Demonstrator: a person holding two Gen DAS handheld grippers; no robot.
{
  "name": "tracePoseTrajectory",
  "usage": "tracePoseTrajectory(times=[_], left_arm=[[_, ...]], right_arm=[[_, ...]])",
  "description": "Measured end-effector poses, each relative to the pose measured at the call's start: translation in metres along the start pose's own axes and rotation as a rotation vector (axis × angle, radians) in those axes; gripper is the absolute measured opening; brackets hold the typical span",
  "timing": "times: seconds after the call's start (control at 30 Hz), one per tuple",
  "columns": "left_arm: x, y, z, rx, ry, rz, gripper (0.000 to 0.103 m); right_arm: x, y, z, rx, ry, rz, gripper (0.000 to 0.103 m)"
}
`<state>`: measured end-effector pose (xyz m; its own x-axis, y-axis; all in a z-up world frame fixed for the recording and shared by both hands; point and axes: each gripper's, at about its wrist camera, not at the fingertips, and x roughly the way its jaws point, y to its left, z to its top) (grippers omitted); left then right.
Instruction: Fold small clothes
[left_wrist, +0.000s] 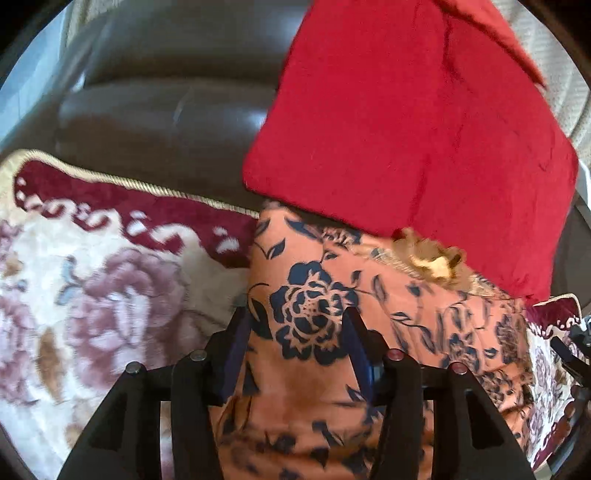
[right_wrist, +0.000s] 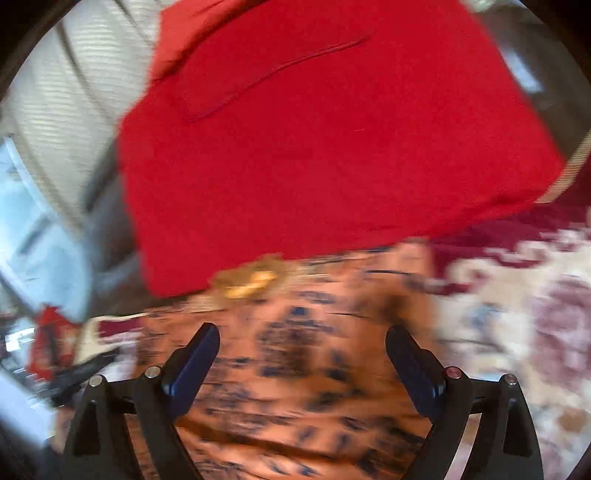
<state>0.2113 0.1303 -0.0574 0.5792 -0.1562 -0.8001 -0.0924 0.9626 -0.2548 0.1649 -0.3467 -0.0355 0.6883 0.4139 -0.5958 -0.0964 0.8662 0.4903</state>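
Left wrist view: the left tool (left_wrist: 295, 321) is seen low over an orange cloth (left_wrist: 314, 369) with dark blue flowers. Its jaws are partly open. The cloth runs between them, but whether it is pinched cannot be told.

The orange cloth lies on a flowery blanket (left_wrist: 92, 295) with a dark red border. A red cloth (left_wrist: 406, 140) is seen past it. Its near edge lies over the far part of the orange cloth. A small yellow bit (left_wrist: 432, 258) sits where the two cloths meet. What it is cannot be told. A dark brown sofa (left_wrist: 166, 110) is seen beyond the blanket's far edge.

In the right wrist view, much is blurred. The right tool (right_wrist: 303, 343) is wide open and nothing is held in it. It hangs over the orange cloth (right_wrist: 295, 387) too, with the red cloth (right_wrist: 332, 147) just past it. The blanket (right_wrist: 517, 314) is seen at the right.

The step in hand looks like getting hold of the orange cloth for a fold. The fold does not look started yet. Next, an edge or corner should be found by each tool and the jaws closed on it. The red cloth may have to be moved off first, or it could be dragged along.
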Motion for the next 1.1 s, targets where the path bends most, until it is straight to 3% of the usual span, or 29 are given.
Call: tracePoseTrajectory(times=[0.07, 0.13, 0.17, 0.27, 0.43, 0.47, 0.57, 0.63, 0.7, 0.77, 0.83, 1.0, 1.03, 1.07, 1.1], left_arm=[[0.032, 0.010, -0.003, -0.019, 0.082, 0.036, 0.056], [0.041, 0.019, -0.006, -0.025, 0.070, 0.006, 0.063], [0.038, 0.020, -0.005, -0.020, 0.074, 0.006, 0.063], [0.004, 0.023, -0.006, -0.013, 0.026, 0.055, 0.062], [-0.065, 0.035, -0.052, 0.017, -0.028, -0.007, 0.065], [-0.080, 0.041, -0.073, 0.012, -0.020, -0.027, 0.071], [-0.102, 0.053, -0.128, 0.007, 0.026, -0.056, 0.073], [-0.103, 0.060, -0.165, 0.002, 0.092, -0.050, 0.073], [-0.113, 0.063, -0.198, 0.001, 0.094, -0.038, 0.073], [-0.128, 0.059, -0.218, 0.000, 0.088, -0.029, 0.073], [-0.135, 0.058, -0.227, -0.026, 0.104, -0.067, 0.073], [-0.137, 0.054, -0.247, -0.046, 0.167, -0.077, 0.072], [-0.140, 0.054, -0.248, -0.053, 0.170, -0.072, 0.066], [-0.143, 0.054, -0.248, -0.057, 0.171, -0.042, 0.044], [-0.145, 0.055, -0.250, -0.059, 0.175, -0.031, 0.033]], right_arm=[[0.034, -0.016, -0.003, 0.048, 0.075, 0.062, 0.094], [0.069, -0.048, -0.015, 0.151, 0.184, 0.006, 0.094], [0.066, -0.058, -0.018, 0.183, 0.140, 0.030, 0.093], [0.038, -0.045, -0.021, 0.159, 0.092, 0.025, 0.094], [-0.039, -0.037, -0.057, 0.081, 0.060, 0.015, 0.094], [-0.058, -0.042, -0.069, 0.083, 0.057, 0.000, 0.094], [-0.105, -0.071, -0.118, 0.148, 0.071, -0.019, 0.094], [-0.123, -0.094, -0.159, 0.222, 0.138, 0.026, 0.094], [-0.141, -0.100, -0.188, 0.231, 0.155, 0.055, 0.093], [-0.158, -0.098, -0.215, 0.262, 0.156, 0.114, 0.093], [-0.167, -0.099, -0.232, 0.298, 0.168, 0.165, 0.092], [-0.162, -0.102, -0.255, 0.332, 0.185, 0.206, 0.092], [-0.164, -0.101, -0.255, 0.333, 0.184, 0.198, 0.085], [-0.165, -0.099, -0.254, 0.331, 0.185, 0.196, 0.063], [-0.166, -0.098, -0.254, 0.329, 0.190, 0.201, 0.041]])
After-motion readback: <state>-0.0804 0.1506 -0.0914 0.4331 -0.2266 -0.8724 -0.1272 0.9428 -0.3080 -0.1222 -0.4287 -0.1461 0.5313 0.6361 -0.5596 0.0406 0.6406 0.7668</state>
